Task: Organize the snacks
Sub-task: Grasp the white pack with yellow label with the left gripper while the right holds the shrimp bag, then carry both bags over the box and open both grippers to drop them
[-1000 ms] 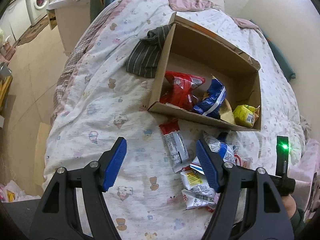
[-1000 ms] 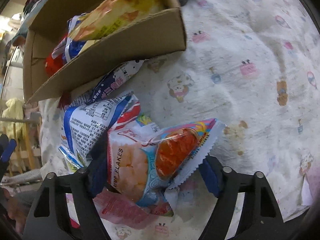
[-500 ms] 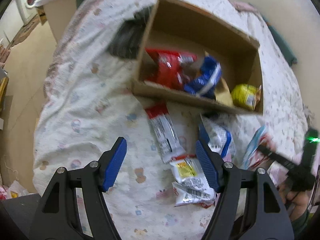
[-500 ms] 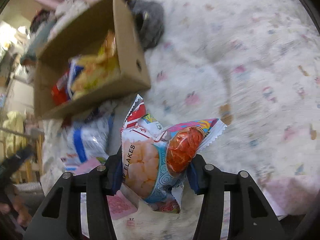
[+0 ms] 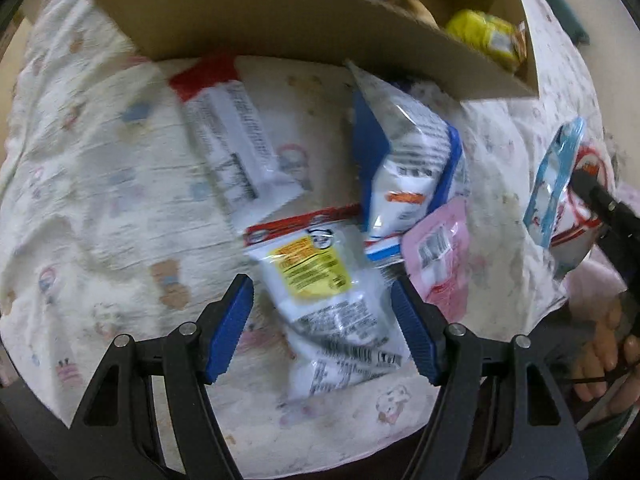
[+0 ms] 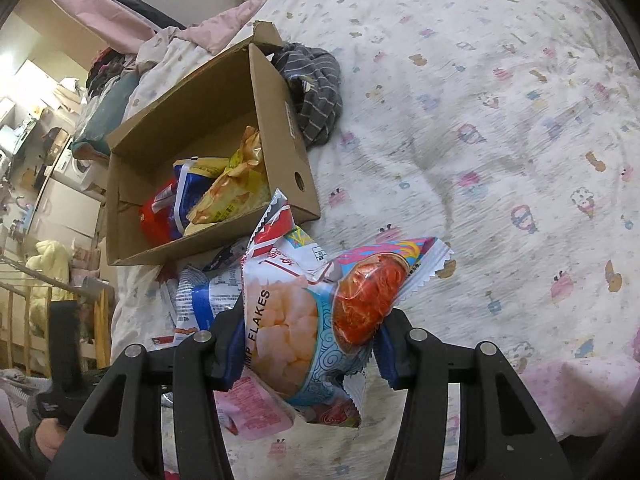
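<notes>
My right gripper (image 6: 306,346) is shut on a shrimp flakes packet (image 6: 304,316) and holds it above the bed; the packet also shows in the left wrist view (image 5: 556,196). My left gripper (image 5: 322,330) is open, its fingers either side of a white packet with a yellow label (image 5: 324,284) that lies on the bed. A cardboard box (image 6: 280,120) holds several snack bags (image 6: 224,192); its near wall (image 5: 280,20) is just beyond the loose packets. A blue and white bag (image 5: 408,160), a pink packet (image 5: 440,256) and a red-topped white packet (image 5: 232,132) lie close by.
A grey striped cloth (image 6: 316,88) lies behind the box. The patterned bedsheet (image 6: 500,120) stretches to the right. The bed edge (image 5: 320,448) is just below my left gripper. Furniture and a washing machine (image 6: 76,164) stand at the far left.
My left gripper has dropped low over the loose packets and now straddles the yellow-label one. My right gripper has closed on the shrimp flakes packet and lifted it off the bed.
</notes>
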The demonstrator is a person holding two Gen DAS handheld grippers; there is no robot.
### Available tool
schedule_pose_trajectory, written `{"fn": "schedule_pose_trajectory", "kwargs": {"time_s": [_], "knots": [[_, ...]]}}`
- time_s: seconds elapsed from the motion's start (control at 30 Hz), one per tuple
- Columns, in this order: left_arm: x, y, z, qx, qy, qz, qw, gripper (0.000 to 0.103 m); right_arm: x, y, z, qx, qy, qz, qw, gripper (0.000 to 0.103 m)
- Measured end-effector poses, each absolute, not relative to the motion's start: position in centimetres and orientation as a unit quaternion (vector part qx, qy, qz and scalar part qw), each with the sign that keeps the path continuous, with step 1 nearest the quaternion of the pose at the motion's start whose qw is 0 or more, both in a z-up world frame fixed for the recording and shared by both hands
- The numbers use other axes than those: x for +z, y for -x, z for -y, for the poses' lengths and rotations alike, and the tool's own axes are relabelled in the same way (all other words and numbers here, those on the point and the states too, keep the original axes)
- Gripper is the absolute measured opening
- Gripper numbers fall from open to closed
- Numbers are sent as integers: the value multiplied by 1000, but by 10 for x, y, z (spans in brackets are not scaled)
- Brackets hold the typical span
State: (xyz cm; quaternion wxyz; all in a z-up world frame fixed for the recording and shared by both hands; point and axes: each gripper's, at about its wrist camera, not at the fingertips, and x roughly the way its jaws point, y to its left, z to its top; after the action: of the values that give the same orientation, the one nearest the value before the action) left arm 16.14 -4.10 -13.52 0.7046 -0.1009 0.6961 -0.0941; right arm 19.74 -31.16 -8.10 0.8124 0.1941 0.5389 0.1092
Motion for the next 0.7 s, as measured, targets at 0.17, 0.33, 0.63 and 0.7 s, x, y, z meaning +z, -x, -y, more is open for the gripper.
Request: {"fn": "schedule_pose_trajectory", "kwargs": {"time_s": [0.17,0.33,0.63,0.7], "knots": [[-147,-157,60,-109,87,-707,694,68,-80,-197,310,112,-193,-541,811,54],[-137,-154,68,-138,75,-707,689,48,-83,-197,311,112,-194,-546,807,54],[-107,-131,37,-109,83,-683,717,44,-74,-193,298,141,-196,-542,805,54],[-100,-121,32,-87,67,-675,730,44,-71,-192,297,146,-197,-539,806,54]]}}
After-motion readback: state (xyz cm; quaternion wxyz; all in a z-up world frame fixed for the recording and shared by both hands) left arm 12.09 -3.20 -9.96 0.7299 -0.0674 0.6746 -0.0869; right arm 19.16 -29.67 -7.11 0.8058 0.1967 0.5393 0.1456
